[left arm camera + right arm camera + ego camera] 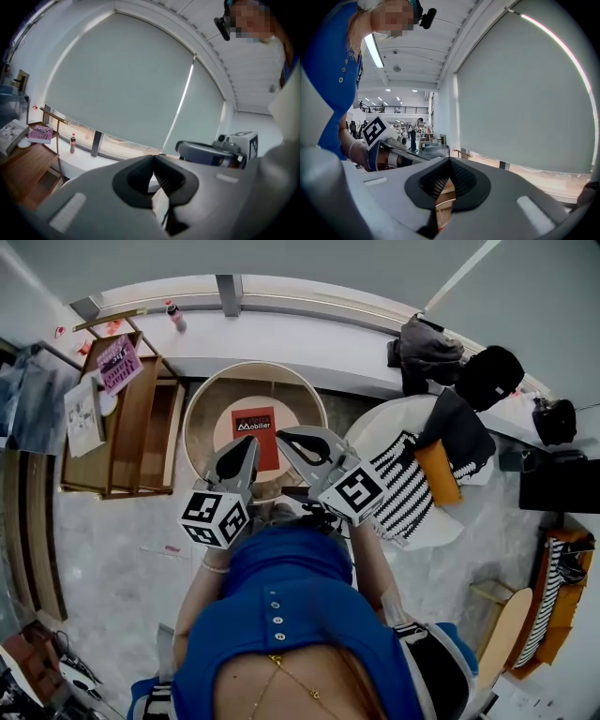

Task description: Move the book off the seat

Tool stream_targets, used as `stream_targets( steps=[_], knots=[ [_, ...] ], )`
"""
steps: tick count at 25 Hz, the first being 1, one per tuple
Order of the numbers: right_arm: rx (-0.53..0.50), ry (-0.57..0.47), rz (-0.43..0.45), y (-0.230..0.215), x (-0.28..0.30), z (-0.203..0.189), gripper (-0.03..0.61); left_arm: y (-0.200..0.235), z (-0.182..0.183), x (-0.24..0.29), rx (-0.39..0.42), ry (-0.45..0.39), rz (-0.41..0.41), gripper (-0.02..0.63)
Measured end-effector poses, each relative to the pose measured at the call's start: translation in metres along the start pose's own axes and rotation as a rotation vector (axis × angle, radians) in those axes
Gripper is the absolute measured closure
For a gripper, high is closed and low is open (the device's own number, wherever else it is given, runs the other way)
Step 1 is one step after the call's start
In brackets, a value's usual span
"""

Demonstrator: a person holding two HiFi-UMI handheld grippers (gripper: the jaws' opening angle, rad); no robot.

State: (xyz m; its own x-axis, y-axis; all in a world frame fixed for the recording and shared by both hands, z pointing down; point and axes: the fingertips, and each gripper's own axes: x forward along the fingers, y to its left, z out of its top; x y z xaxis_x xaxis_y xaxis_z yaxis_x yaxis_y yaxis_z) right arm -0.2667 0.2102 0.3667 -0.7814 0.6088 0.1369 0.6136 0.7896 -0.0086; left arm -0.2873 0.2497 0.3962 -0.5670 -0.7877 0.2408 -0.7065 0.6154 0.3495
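Note:
In the head view a red book (253, 435) with white print lies flat in the middle of a round wooden seat (208, 397). Both grippers hang above the seat's near edge, close to the person's body, tips side by side. My left gripper (251, 442) is shut and holds nothing; its tip overlaps the book's left edge in this view. My right gripper (281, 435) is shut and empty too, just right of the book. The left gripper view shows its shut jaws (153, 157) aimed at a window blind. In the right gripper view the jaws (449, 160) also meet.
A wooden shelf unit (131, 427) with books, one of them pink (119, 362), stands left of the seat. A bottle (174, 315) sits on the window sill. To the right stands a white chair (375, 432) with a striped cloth (405, 488), an orange cushion (438, 472) and dark bags (427, 352).

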Motion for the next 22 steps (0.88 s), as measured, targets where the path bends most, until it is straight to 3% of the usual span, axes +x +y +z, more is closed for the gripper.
stream_targets(
  steps=[12,16,22],
  knots=[
    [0.059,-0.107,-0.021,-0.006,-0.005,0.028,0.578,-0.010,0.022,-0.008,0.024,-0.051,-0.017,0.612],
    [0.046,-0.101,-0.040,-0.007,-0.004,0.030,0.578,-0.010,0.025,-0.007,-0.009,-0.058,-0.032,0.612],
    [0.040,-0.099,-0.053,-0.004,-0.001,0.033,0.578,-0.012,0.032,-0.008,0.009,-0.073,-0.036,0.612]
  ],
)
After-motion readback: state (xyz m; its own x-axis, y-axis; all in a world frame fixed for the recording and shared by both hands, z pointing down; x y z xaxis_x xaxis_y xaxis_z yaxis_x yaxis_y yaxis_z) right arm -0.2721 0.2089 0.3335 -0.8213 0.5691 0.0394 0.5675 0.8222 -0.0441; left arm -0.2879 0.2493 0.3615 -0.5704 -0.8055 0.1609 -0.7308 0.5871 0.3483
